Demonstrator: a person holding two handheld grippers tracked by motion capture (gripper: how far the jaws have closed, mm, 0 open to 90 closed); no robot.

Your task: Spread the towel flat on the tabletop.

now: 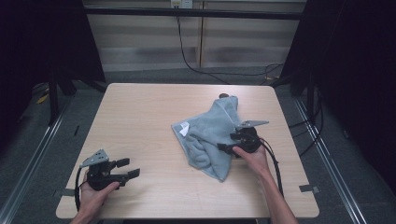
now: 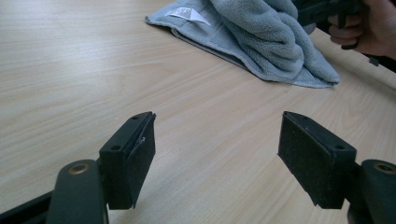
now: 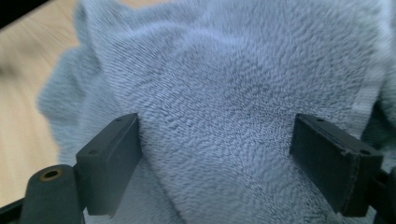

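A crumpled grey towel (image 1: 212, 135) lies on the right half of the wooden counter (image 1: 140, 112), its white label (image 1: 185, 129) at the left edge. The right gripper (image 1: 223, 146) rests against it, jaws spread wide over the pile. The left gripper (image 1: 128, 168) sits well apart, jaws wide and empty.

Grey towel (image 1: 210, 135) crumpled, bunched, white label up, table's right half.

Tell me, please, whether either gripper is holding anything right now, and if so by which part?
Nothing is held. The right gripper stands open over the grey towel, unpinched; the left gripper is open above bare table.
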